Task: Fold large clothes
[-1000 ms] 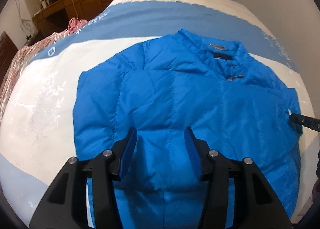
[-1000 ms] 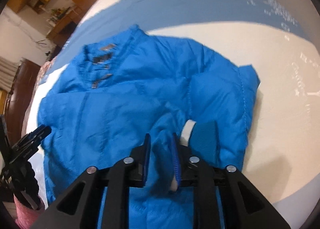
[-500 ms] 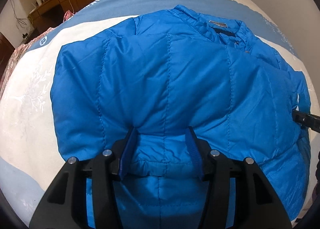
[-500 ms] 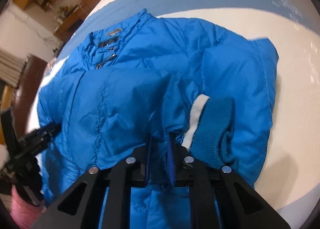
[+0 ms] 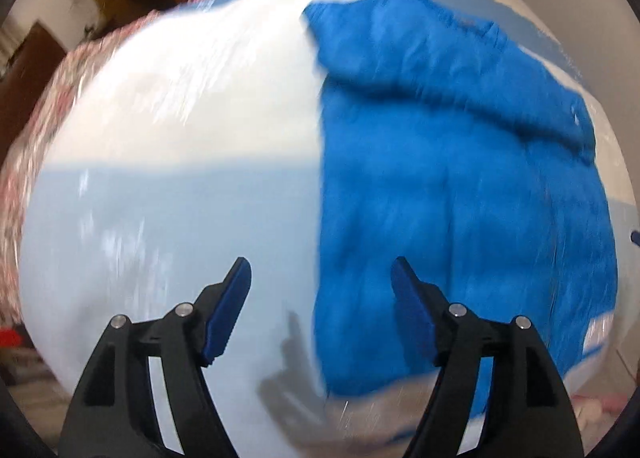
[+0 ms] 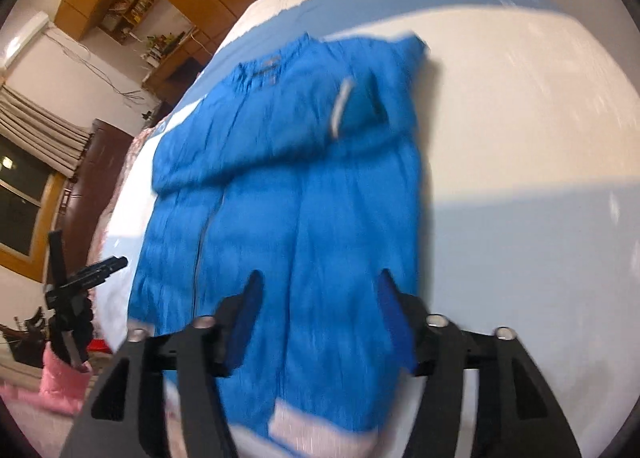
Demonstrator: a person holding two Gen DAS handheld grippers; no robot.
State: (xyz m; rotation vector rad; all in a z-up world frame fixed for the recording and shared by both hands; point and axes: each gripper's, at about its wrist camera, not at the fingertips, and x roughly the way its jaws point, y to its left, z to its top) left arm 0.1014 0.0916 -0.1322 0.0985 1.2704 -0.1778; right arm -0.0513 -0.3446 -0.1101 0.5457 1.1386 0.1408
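A bright blue puffer jacket (image 5: pixel 460 186) lies flat on the bed, sleeves folded across its upper part; in the right wrist view (image 6: pixel 288 186) a ribbed cuff with a white band (image 6: pixel 344 110) rests on its chest. My left gripper (image 5: pixel 320 282) is open and empty, hovering over the jacket's left edge near the hem. My right gripper (image 6: pixel 320 290) is open and empty above the jacket's lower right part. The left gripper also shows in the right wrist view (image 6: pixel 92 274), beside the bed's left side. Both views are motion-blurred.
The bed cover (image 5: pixel 168 198) is white with pale blue bands. A pink floral quilt (image 5: pixel 48 106) lies along the bed's left side. Wooden cabinets and a desk (image 6: pixel 160 18) stand beyond the bed. A pink garment (image 6: pixel 60 382) sits low at the left.
Both grippers have let go of the jacket, opened wide and pulled back toward the hem. The folded sleeves now lie across the jacket's chest. The left gripper swung left, over bare bed.
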